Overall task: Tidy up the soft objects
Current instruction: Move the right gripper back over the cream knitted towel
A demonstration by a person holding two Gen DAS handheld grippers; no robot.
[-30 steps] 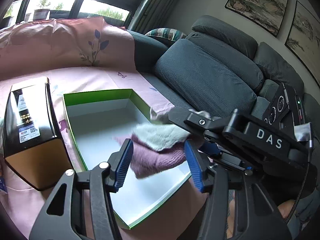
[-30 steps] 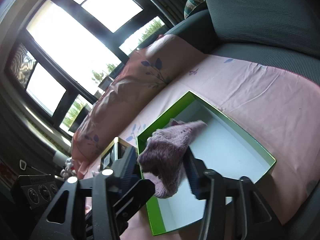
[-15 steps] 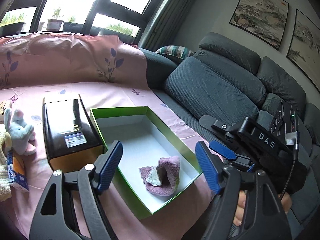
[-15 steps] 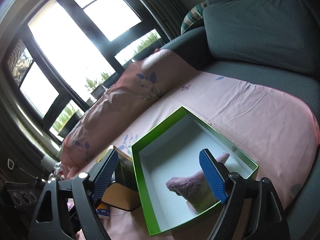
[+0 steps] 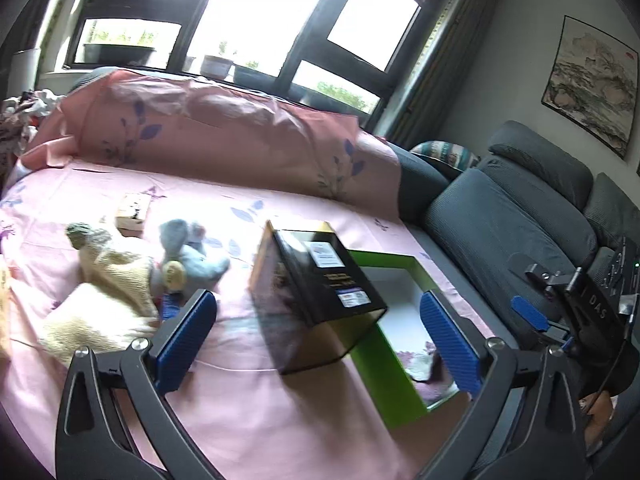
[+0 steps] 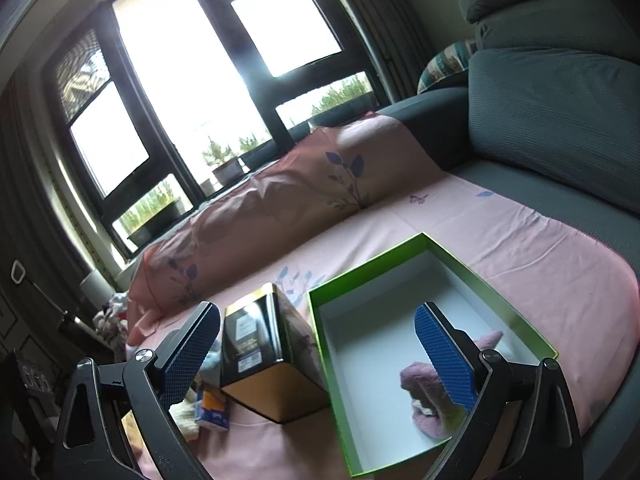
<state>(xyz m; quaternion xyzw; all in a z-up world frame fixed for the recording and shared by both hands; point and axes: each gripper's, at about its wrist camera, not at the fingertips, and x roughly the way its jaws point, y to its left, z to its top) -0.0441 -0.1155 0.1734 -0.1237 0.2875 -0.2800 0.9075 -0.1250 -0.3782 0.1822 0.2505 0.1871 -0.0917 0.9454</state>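
Observation:
A mauve fuzzy cloth [image 6: 424,384] lies loose in the near corner of the green box [image 6: 400,256], which is white inside. In the left wrist view the cloth [image 5: 416,360] shows behind the box wall [image 5: 376,356]. My left gripper [image 5: 316,304] hangs above the pink sheet, its jaws opening wide with nothing between them. My right gripper [image 6: 318,312] hovers over the box's near edge, its jaws also opening and holding nothing. A blue-grey plush [image 5: 188,256] and cream knitted pieces [image 5: 116,276] lie to the left.
A black and gold tin [image 5: 320,288] stands against the box's left side. A small tan box [image 5: 134,212] sits further back on the pink sheet. A blue and orange packet [image 6: 212,404] lies beside the tin. Grey sofa cushions [image 5: 500,220] rise on the right.
Both grippers opened and let go of the mauve cloth, which dropped into the green box. Both drew back and up; the left view swung left, bringing the toys into sight.

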